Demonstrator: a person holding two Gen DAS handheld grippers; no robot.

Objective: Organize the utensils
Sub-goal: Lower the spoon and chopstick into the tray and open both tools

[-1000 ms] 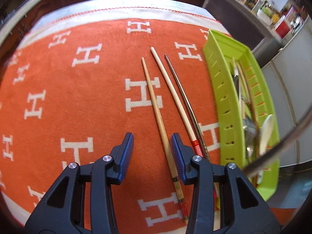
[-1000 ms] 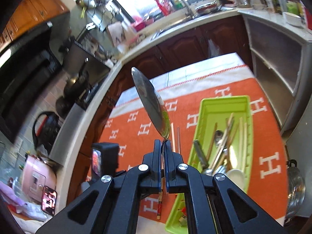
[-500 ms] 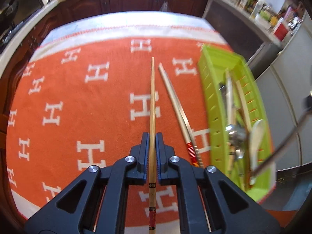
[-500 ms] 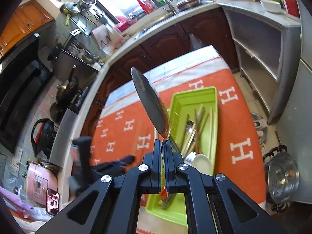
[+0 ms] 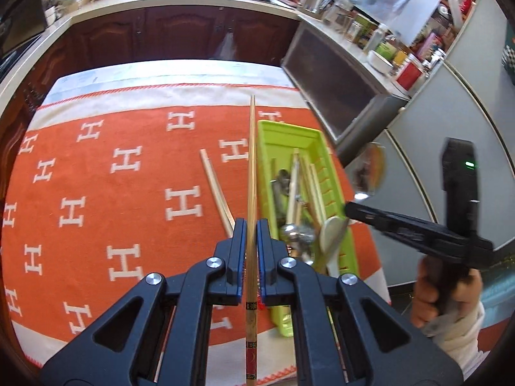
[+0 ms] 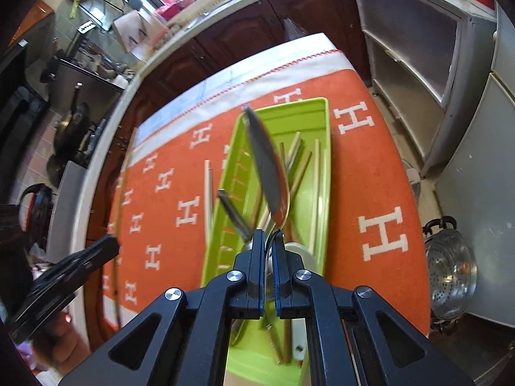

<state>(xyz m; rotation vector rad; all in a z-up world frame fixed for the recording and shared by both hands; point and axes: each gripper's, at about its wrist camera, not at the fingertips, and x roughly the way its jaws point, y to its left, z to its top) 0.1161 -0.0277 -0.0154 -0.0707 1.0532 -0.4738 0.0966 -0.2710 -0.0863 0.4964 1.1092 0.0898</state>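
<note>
My left gripper (image 5: 252, 225) is shut on a wooden chopstick (image 5: 252, 167), held well above the orange cloth (image 5: 96, 173) and pointing away. Two more chopsticks (image 5: 214, 186) lie on the cloth left of the green tray (image 5: 267, 160). The tray holds spoons, chopsticks and a white spoon (image 5: 333, 234). My right gripper (image 6: 269, 234) is shut on a metal spoon (image 6: 267, 164), bowl upward, over the green tray (image 6: 325, 122). In the left wrist view the right gripper (image 5: 349, 207) shows at right with a hand (image 5: 444, 292) on it.
The cloth (image 6: 379, 193) covers a table that ends near dark wooden cabinets (image 5: 161, 35). A metal steamer pot (image 6: 450, 273) sits on the floor at right. A grey shelf unit (image 6: 415, 51) and counter clutter stand beyond. The other hand's gripper (image 6: 67, 276) shows at lower left.
My left gripper closed on the wooden chopstick and lifted it off the cloth. My right gripper, still shut on the spoon, came down over the green tray.
</note>
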